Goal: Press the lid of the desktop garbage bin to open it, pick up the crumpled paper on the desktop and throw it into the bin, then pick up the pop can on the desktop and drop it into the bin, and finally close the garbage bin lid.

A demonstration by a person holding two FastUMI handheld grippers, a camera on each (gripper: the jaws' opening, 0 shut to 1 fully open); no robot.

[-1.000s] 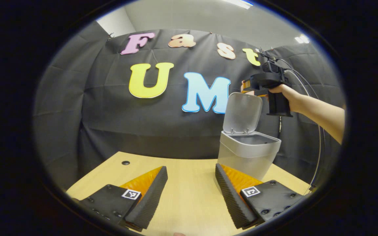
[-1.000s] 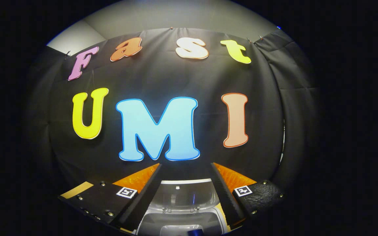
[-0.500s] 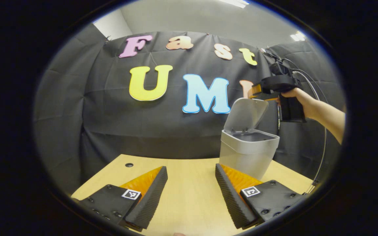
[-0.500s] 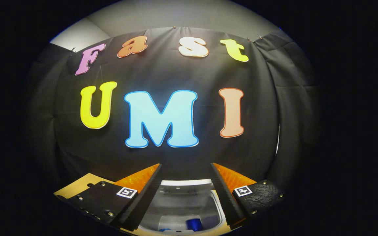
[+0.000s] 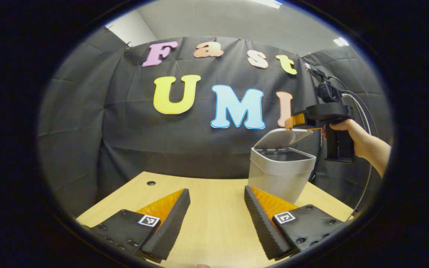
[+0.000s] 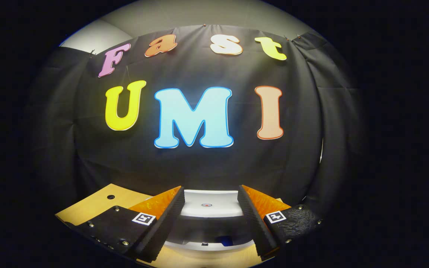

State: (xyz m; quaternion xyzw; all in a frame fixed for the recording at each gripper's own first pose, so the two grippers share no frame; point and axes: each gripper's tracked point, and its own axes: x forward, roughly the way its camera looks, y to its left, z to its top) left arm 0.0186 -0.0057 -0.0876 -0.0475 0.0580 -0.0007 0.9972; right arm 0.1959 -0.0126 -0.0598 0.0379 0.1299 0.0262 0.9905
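Note:
The grey desktop bin (image 5: 278, 178) stands on the table at the right in the left gripper view. Its lid (image 5: 286, 136) hangs half lowered over the opening. My right gripper (image 5: 293, 122), held by a hand (image 5: 343, 128), sits just above the lid's raised edge. In the right gripper view my right gripper (image 6: 210, 188) is open, and the lid (image 6: 207, 203) slants down between its fingers. Under the lid a blue object (image 6: 222, 241) lies inside the bin, likely the pop can. My left gripper (image 5: 216, 190) is open and empty, low over the table beside the bin.
The light wooden table (image 5: 214, 227) has a small round hole (image 5: 151, 183) near its far left edge. This hole (image 6: 110, 196) is also at the left in the right gripper view. Cables (image 5: 363, 111) trail from the right gripper.
The lid has swung down from upright to half lowered. The right gripper has come down with it, and the bin's inside is now mostly covered.

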